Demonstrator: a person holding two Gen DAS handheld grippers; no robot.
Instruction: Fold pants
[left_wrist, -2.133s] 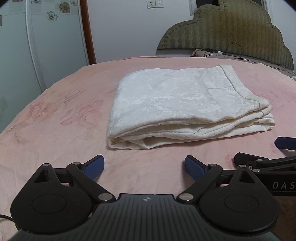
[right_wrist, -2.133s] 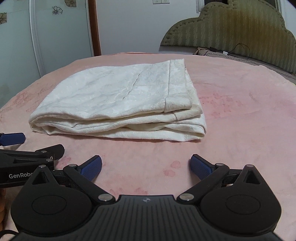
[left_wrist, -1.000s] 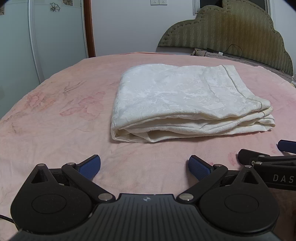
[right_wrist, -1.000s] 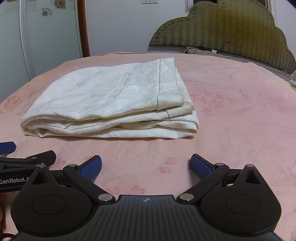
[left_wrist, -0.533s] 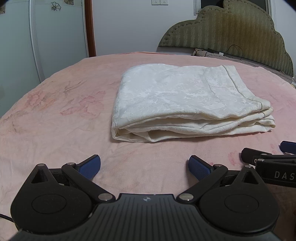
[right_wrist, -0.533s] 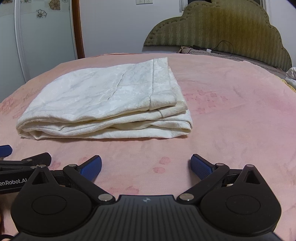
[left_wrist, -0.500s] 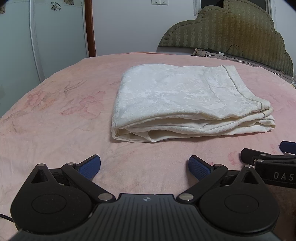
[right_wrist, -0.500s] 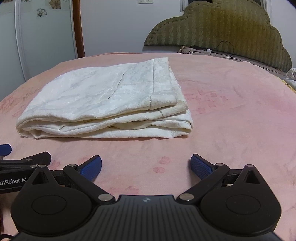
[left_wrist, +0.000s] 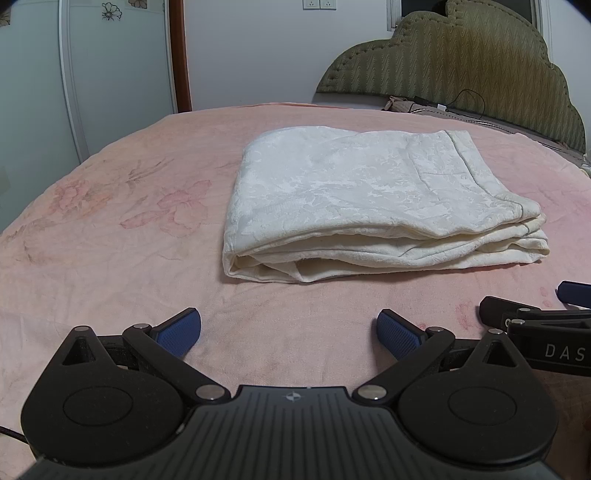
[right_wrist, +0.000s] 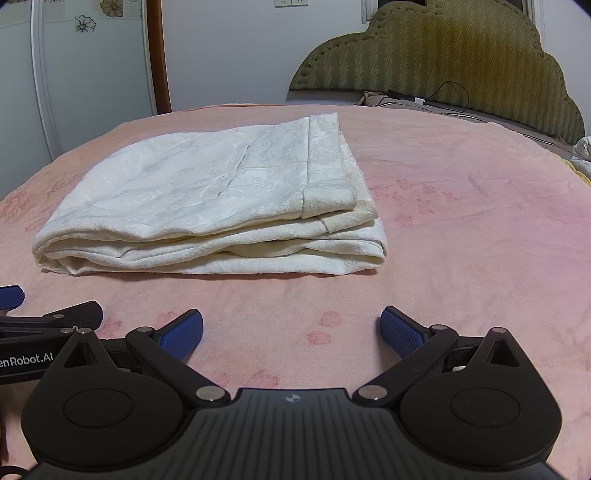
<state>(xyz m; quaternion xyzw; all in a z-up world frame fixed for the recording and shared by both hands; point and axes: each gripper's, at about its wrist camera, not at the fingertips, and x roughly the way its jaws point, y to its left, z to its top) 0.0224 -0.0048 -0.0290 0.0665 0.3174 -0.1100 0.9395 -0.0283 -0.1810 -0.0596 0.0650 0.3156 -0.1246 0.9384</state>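
Observation:
Cream white pants (left_wrist: 373, 199) lie folded in a thick flat stack on the pink bed cover (left_wrist: 110, 236); the right wrist view shows the same pants (right_wrist: 221, 206) from the other side. My left gripper (left_wrist: 290, 332) hovers open in front of the stack, a short way back from its near edge, holding nothing. My right gripper (right_wrist: 291, 334) is open too, empty, and apart from the cloth. Each gripper shows at the edge of the other's view: the right gripper (left_wrist: 532, 306) at the right edge, the left gripper (right_wrist: 48, 310) at the left edge.
A padded olive headboard (left_wrist: 461, 62) stands behind the bed, with a cable (left_wrist: 469, 99) lying at its foot. A white wardrobe with flower decals (left_wrist: 74, 74) and a brown door frame (left_wrist: 181, 55) rise at the left. Bare pink cover surrounds the stack.
Both grippers drifted slightly: the right view swung right, so the stack sits further left in it. The pants lie unmoved and both grippers stay open.

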